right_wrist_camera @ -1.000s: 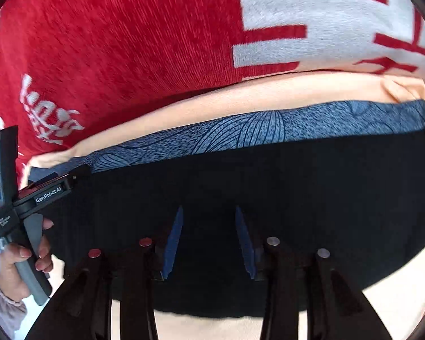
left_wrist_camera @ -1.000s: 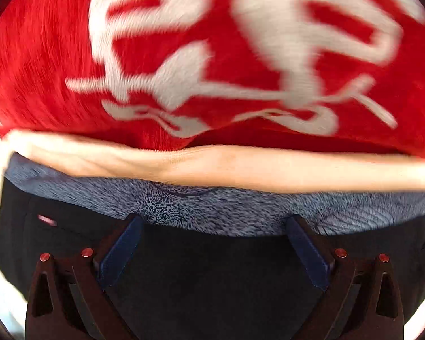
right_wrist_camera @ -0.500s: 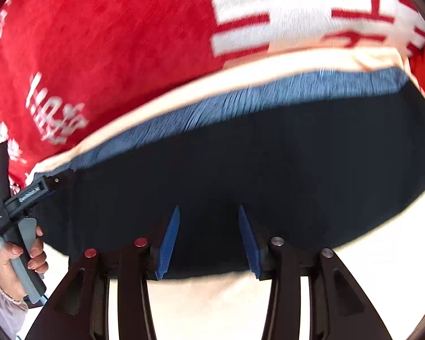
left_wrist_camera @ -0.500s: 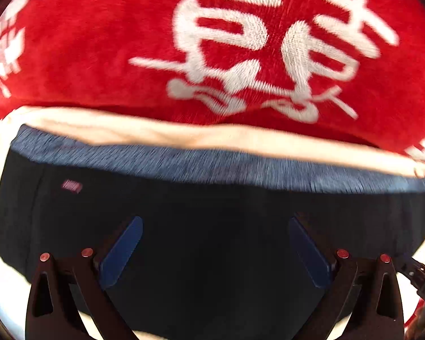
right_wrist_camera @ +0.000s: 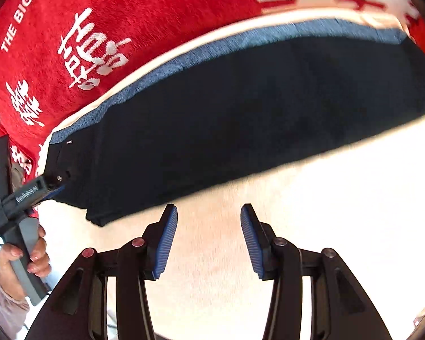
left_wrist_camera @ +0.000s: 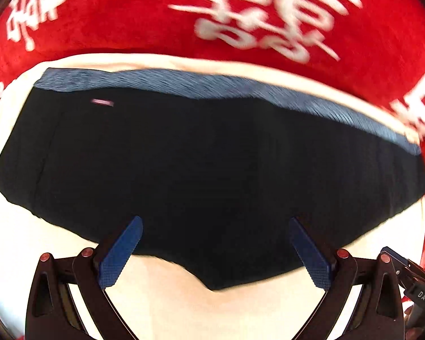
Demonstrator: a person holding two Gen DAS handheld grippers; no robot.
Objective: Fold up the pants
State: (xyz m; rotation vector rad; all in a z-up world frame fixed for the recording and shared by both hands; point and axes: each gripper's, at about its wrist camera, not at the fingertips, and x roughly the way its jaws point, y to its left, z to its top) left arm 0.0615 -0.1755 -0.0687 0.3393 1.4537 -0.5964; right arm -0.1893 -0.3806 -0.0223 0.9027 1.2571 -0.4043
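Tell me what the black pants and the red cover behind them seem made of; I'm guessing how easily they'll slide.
The black pants look like soft matte knit, probably cotton or a blend: no sheen, limp edges, though motion blur hides the weave. Their blue-grey waistband looks ribbed or printed. The red cover looks plush, fleece-like, with a fuzzy nap and white characters.

Matt black cloth pants (left_wrist_camera: pixel 206 170) lie beside a fuzzy red printed blanket (left_wrist_camera: pixel 127 14).

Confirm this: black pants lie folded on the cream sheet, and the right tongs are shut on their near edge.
Wrong in one respect: the right tongs are open and hold nothing, their pads apart over bare cream sheet, short of the black pants. The right wrist view shows it. The pants do lie folded there.
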